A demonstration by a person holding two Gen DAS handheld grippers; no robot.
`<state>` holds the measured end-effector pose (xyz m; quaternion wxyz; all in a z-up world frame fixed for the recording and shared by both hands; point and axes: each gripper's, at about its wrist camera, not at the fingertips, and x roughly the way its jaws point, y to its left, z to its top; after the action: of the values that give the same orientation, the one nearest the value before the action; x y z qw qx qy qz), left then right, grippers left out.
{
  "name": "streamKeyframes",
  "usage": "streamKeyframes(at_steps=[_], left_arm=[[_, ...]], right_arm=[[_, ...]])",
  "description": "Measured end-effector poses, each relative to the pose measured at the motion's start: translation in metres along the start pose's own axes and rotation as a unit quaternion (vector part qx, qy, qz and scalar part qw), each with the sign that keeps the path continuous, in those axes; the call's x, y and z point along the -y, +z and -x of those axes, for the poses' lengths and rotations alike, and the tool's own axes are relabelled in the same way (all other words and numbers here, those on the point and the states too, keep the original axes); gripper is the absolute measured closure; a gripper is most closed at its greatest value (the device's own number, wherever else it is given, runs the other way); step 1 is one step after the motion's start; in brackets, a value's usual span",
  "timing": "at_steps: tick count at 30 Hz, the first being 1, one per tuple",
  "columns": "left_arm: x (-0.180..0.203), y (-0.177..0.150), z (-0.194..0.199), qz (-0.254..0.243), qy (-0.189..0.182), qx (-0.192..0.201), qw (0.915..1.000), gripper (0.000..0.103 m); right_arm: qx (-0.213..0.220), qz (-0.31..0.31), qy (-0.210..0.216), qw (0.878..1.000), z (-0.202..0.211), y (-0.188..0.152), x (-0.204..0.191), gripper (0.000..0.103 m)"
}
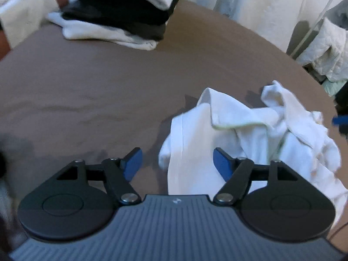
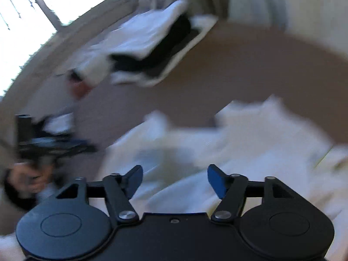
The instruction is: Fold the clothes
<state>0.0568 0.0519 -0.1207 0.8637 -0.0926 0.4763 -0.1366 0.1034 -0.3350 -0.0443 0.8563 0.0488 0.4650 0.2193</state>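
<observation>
My left gripper hangs wide apart, nothing in it, over the brown surface. Just right of it the crumpled white shirt lies near me: light, limp, sure to sag, so I'd pinch the collar or a shoulder seam. Its long axis seems to run near to far, collar at the far end. My right gripper is spread too, empty, above the shirt.
</observation>
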Motion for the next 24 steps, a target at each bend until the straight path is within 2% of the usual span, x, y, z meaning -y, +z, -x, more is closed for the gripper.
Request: streamKeyframes(at_steps=[3, 5, 8, 9, 10, 11, 12, 15, 17, 19, 20, 21, 22, 23, 24], left_arm=[[0.002, 0.012, -0.047, -0.033, 0.024, -0.029, 0.9988, 0.031], [-0.001, 0.022, -0.072, -0.044, 0.019, -0.035, 0.9982, 0.031], [-0.019, 0.029, -0.086, 0.013, -0.046, -0.028, 0.9985, 0.025], [-0.028, 0.030, -0.088, 0.040, -0.073, -0.027, 0.9962, 0.022], [-0.036, 0.030, -0.090, 0.066, -0.099, -0.027, 0.9925, 0.016], [-0.044, 0.031, -0.093, 0.092, -0.124, -0.027, 0.9876, 0.014], [-0.048, 0.030, -0.095, 0.112, -0.134, -0.028, 0.9842, 0.014], [-0.050, 0.031, -0.097, 0.139, -0.147, -0.030, 0.9788, 0.014], [-0.043, 0.033, -0.099, 0.132, -0.153, -0.040, 0.9785, 0.015], [-0.030, 0.027, -0.099, 0.121, -0.154, -0.046, 0.9795, 0.015], [-0.024, 0.024, -0.099, 0.114, -0.153, -0.049, 0.9803, 0.015], [-0.016, 0.021, -0.098, 0.101, -0.142, -0.044, 0.9837, 0.016], [-0.008, 0.018, -0.097, 0.089, -0.130, -0.040, 0.9867, 0.023], [0.000, 0.015, -0.097, 0.075, -0.119, -0.035, 0.9894, 0.058], [0.008, 0.016, -0.095, 0.053, -0.109, -0.034, 0.9921, 0.078]], right_arm=[[-0.004, 0.012, -0.056, 0.998, -0.033, 0.030, 0.041, 0.023], [-0.013, -0.027, -0.062, 0.998, -0.052, 0.045, 0.074, 0.022], [-0.027, -0.114, -0.045, 0.992, -0.076, 0.064, 0.126, 0.022], [-0.029, -0.141, -0.046, 0.989, -0.083, 0.069, 0.142, 0.022], [-0.030, -0.165, -0.050, 0.985, -0.090, 0.074, 0.158, 0.022], [-0.028, -0.179, -0.063, 0.981, -0.097, 0.078, 0.171, 0.022], [-0.027, -0.192, -0.075, 0.978, -0.103, 0.080, 0.184, 0.022], [-0.049, -0.226, -0.078, 0.970, -0.128, 0.072, 0.218, 0.022], [-0.065, -0.256, -0.057, 0.963, -0.145, 0.060, 0.231, 0.021], [-0.056, -0.239, -0.041, 0.968, -0.144, 0.040, 0.217, 0.020], [-0.050, -0.222, -0.033, 0.973, -0.141, 0.031, 0.205, 0.025], [-0.045, -0.205, -0.025, 0.977, -0.137, 0.021, 0.194, 0.041], [-0.038, -0.188, -0.021, 0.981, -0.133, 0.011, 0.184, 0.072], [-0.020, -0.174, -0.037, 0.984, -0.122, -0.001, 0.176, 0.078], [-0.002, -0.160, -0.053, 0.986, -0.111, -0.012, 0.168, 0.083]])
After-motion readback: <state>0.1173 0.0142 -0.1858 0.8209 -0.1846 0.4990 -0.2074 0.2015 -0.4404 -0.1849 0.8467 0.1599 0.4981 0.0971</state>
